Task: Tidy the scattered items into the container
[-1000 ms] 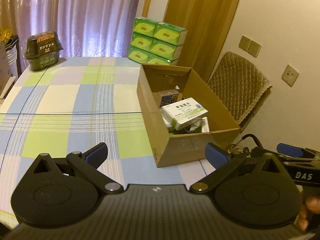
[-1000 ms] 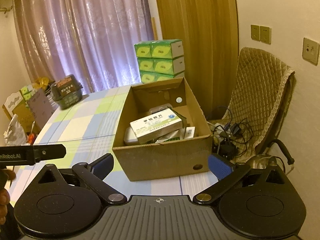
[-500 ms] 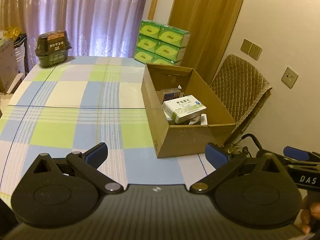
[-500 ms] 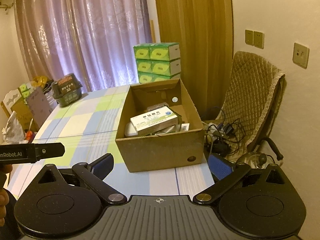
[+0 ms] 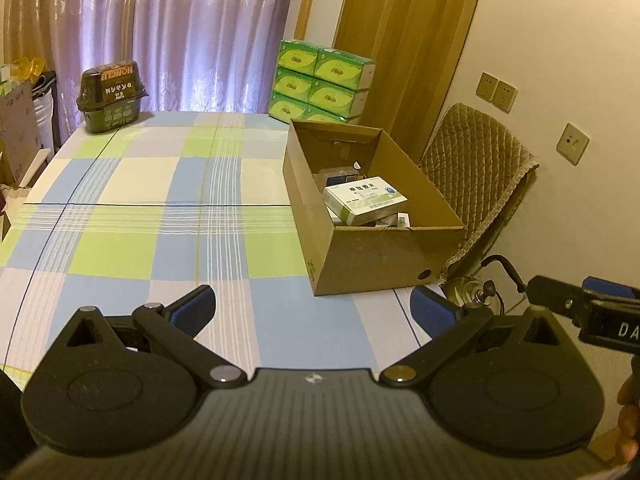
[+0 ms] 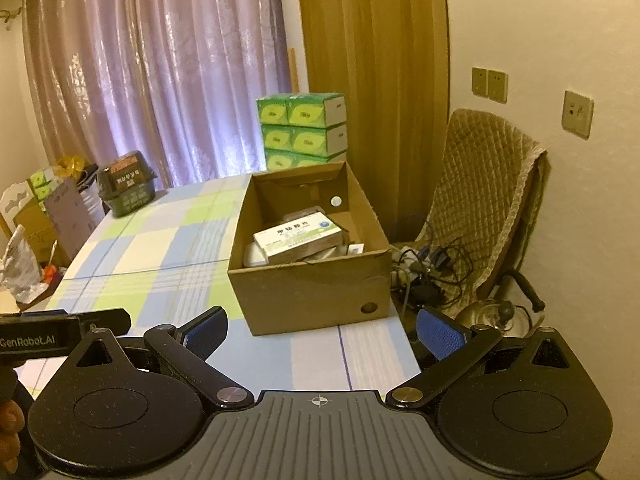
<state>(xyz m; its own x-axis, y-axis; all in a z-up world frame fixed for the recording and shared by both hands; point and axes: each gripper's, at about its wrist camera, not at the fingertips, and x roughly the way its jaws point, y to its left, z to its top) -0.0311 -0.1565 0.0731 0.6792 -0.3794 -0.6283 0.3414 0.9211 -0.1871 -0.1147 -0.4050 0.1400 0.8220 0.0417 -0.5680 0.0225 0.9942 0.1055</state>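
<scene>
While both claws, left claw (image 5: 312,312) and right claw (image 6: 322,330), gape empty, the cardboard box (image 5: 372,256) sits lengthwise along the surface (image 5: 160,216) edge, medicine carton (image 5: 366,199) inside.

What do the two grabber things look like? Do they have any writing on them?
Both are black plastic. The left gripper and right gripper each have two round discs, jointed bars with silver rivets, a ribbed middle plate and blue fingertip pads. White lettering on the sides reads "GenRobot.AI" on the left one, "DA..." on the right.
</scene>
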